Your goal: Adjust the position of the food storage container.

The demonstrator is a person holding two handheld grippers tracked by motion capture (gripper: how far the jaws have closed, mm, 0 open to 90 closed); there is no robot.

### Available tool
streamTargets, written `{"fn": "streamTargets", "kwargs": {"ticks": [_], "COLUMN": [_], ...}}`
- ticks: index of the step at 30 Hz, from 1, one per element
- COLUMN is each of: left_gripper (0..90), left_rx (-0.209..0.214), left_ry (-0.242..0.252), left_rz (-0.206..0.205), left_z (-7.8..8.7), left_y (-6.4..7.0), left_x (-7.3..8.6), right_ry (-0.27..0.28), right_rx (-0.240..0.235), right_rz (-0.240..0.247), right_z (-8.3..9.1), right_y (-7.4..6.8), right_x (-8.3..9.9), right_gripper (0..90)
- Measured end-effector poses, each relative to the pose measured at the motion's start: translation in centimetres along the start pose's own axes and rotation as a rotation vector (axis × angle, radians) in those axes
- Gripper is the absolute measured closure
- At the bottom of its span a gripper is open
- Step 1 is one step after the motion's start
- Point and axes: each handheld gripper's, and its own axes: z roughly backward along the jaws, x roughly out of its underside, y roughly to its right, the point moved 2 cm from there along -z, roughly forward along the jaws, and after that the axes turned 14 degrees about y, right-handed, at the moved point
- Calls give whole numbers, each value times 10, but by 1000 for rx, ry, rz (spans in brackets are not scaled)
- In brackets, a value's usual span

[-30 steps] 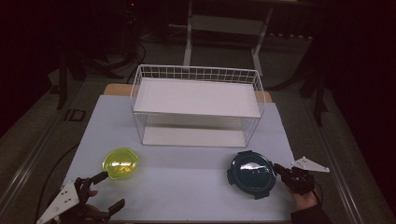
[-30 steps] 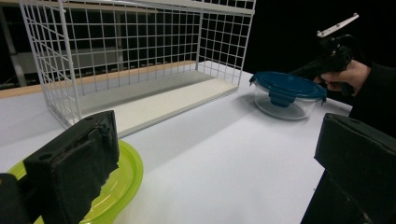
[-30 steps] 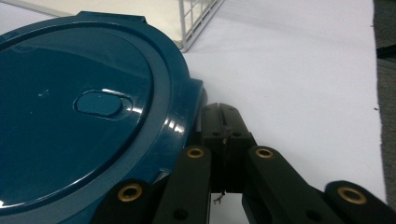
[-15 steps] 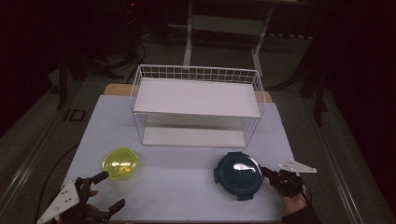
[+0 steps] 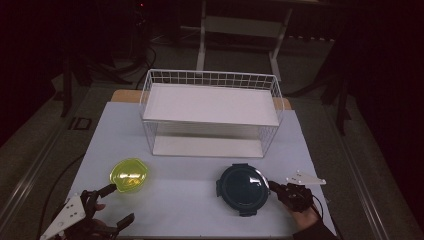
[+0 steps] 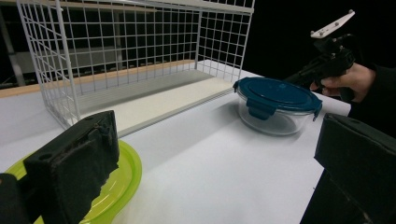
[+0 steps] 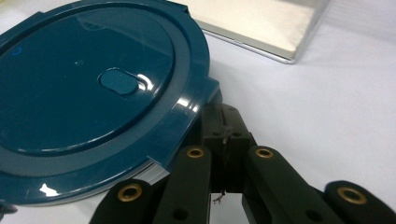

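The right gripper point(image 5: 274, 186) has its jaws pressed together, tips touching the rim of the blue-lidded container point(image 5: 243, 188) in front of the wire rack point(image 5: 211, 113). The left gripper point(image 5: 114, 205) gapes wide beside the yellow bowl point(image 5: 129, 174).

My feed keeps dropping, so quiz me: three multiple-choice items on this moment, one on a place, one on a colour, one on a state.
1. Where does the yellow-green dish lie?
A. on the rack's upper shelf
B. on the table, near the left gripper
C. stacked on the container

2. What colour is the lid of the round container?
A. red
B. white
C. dark blue

3. How do the jaws of the right gripper stand?
A. shut, tips at the lid's rim
B. spread wide above the wire rack
C. shut on the dish

Answers:
1 B: the high view shows the dish on the white table, front left.
2 C: the right gripper view shows a dark blue lid.
3 A: in that view the jaws meet beside the lid's edge, with a latch tab close by.
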Motion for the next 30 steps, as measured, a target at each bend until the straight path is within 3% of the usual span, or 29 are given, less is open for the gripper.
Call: {"fn": "streamTargets", "kwargs": {"ticks": [19,30], "left_gripper": [0,0], "left_rx": [2,0], "left_ry": [-7,-8], "left_rz": [0,2], "left_z": [-2,-2], "left_y": [1,1], "left_x": [1,1], "right_ry": [29,15], "right_rx": [-47,-89], "right_rz": [-7,13], "right_z": [3,-6], "right_y": [-7,-21], "right_x": [-2,-6], "right_gripper": [900,900]}}
